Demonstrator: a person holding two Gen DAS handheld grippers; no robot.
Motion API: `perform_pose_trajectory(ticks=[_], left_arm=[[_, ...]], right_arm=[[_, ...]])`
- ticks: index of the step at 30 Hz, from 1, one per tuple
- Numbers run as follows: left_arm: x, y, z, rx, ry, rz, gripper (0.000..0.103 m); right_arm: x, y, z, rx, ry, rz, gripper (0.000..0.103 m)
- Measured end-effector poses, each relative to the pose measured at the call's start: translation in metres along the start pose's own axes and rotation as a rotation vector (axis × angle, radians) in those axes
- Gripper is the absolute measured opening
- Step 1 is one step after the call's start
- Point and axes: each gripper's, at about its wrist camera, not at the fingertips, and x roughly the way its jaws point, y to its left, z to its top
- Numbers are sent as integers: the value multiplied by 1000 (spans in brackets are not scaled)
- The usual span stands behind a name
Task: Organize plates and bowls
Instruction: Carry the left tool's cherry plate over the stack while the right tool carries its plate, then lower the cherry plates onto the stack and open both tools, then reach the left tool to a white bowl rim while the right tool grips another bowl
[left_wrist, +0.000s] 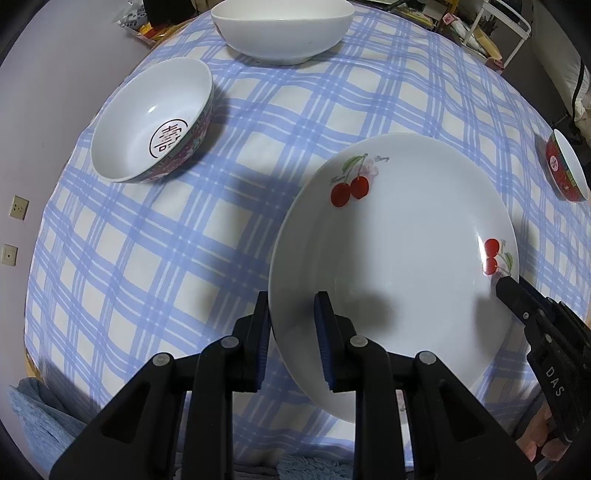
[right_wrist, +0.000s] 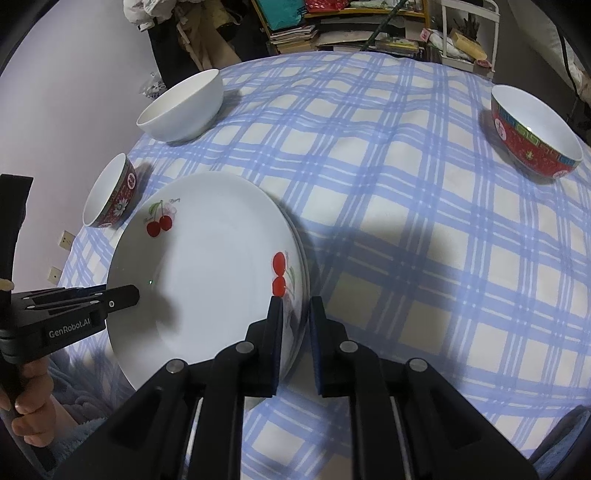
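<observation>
you: left gripper (left_wrist: 291, 343) and right gripper (right_wrist: 295, 347), jaws pinching opposite rims of cherry plate (left_wrist: 399, 236); uneven lift, rim slips, plate drops onto tabletop (left_wrist: 166, 258).

A round table under a blue-and-white checked tablecloth (right_wrist: 388, 192) fills the foreground, crossed by soft dark shadows. A pale lilac wall (right_wrist: 74, 74) with two wall sockets (left_wrist: 18, 207) stands at its left. Behind it are cluttered shelves of stacked books (right_wrist: 295, 35) and a white metal rack (left_wrist: 511, 22).
</observation>
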Motion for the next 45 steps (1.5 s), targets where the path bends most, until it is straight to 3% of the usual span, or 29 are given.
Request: perform_pose_trajectory(ticks=[10,13,15,17,21,23,29,35,41,45], left_arm=[[-30,-5,-11,16,-72,35,24],[-43,-9,-15,27,-99,30,27],[-51,-9,-14,27,-118,30,33],[-57,-9,-14,21,-147,63,49],[-66,-5,-14,31,-174,81,58],[-69,-2,-11,23,-167,63,77],[-87,11,8,11,-215,54,80],[-108,21,31,8,-243,36,82],[-119,35,70,17,-285,106,82],[-116,49,103,0,-296,110,82]], right_arm=[[-16,0,-1,7,-54,-21,16],[-19,-1,1,26,-65,-16,21],[-20,-3,3,50,-77,18,33],[-17,-6,6,89,-74,60,44],[-13,-4,9,80,-66,19,56],[-13,-1,10,68,-66,13,62],[-22,4,29,31,-90,-25,90],[-29,15,65,14,-110,-42,97],[-33,32,110,-25,-150,-40,99],[-30,44,140,-67,-168,-62,99]])
